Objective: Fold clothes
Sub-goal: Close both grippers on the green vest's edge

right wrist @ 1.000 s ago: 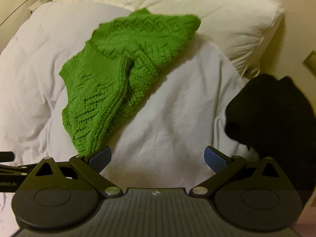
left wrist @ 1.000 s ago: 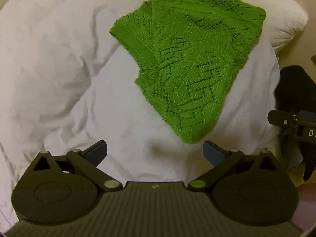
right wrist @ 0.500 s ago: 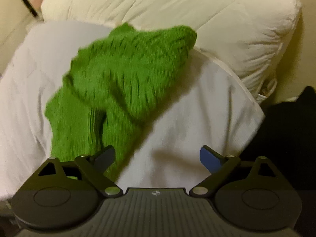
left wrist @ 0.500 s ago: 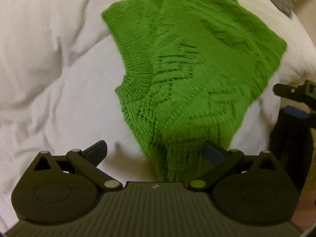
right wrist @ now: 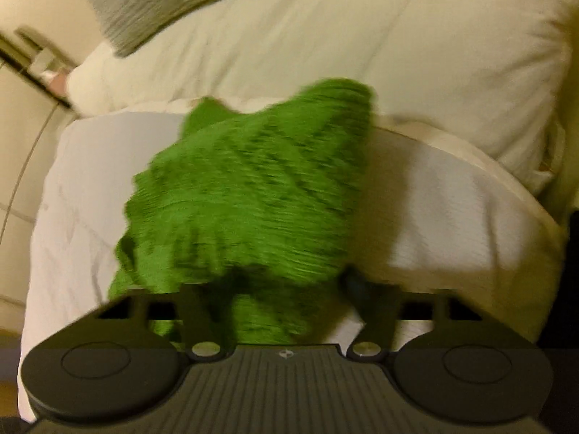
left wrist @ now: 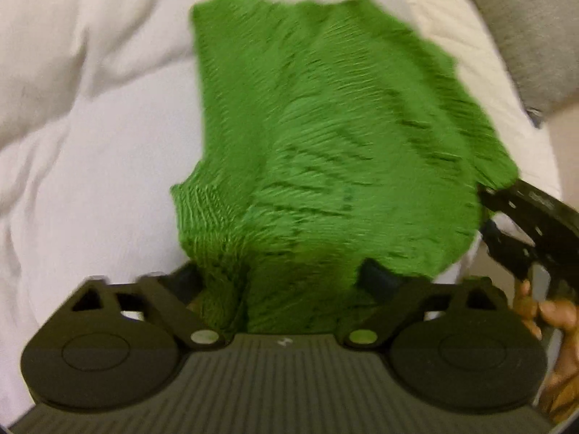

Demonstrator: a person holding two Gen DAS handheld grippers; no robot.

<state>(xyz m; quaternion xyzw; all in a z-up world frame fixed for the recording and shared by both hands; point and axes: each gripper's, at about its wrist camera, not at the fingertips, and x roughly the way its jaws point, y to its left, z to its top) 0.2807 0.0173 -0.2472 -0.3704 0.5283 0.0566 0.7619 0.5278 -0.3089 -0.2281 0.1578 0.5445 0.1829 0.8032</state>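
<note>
Your left gripper [left wrist: 286, 278] sits low over a white duvet [left wrist: 108, 137], with both of its fingers spread wide. The near corner of a green knit top [left wrist: 325, 137] lies between them and runs down to the gripper body. The left finger [left wrist: 188, 275] touches the top's ribbed edge; the right finger [left wrist: 376, 278] is partly covered by the knit. The fingers have not come together on the cloth, so this gripper stands apart around it rather than clamped.

The top spreads away from you across the duvet, its far edge reaching a cream pillow [left wrist: 452, 47]. A grey cloth [left wrist: 535, 36] lies on that pillow at the upper right. The picture is motion-blurred, so the stitch pattern is hard to read.

At the right edge of the left view, your right gripper [left wrist: 506, 217] meets the top's right corner, and your hand [left wrist: 557, 325] shows behind it.

In the right view, your right gripper [right wrist: 271, 289] also has cloth between its fingers. The top [right wrist: 253, 188] bunches up in a mound just ahead and drapes over the left finger [right wrist: 191, 300]. The right finger [right wrist: 362, 285] touches the knit's edge. The fingers stand fairly close but blur and draped cloth hide their tips; you cannot tell whether they grip. Behind the mound lie the duvet [right wrist: 452, 199], the pillow [right wrist: 398, 36] and the grey cloth [right wrist: 144, 0].
</note>
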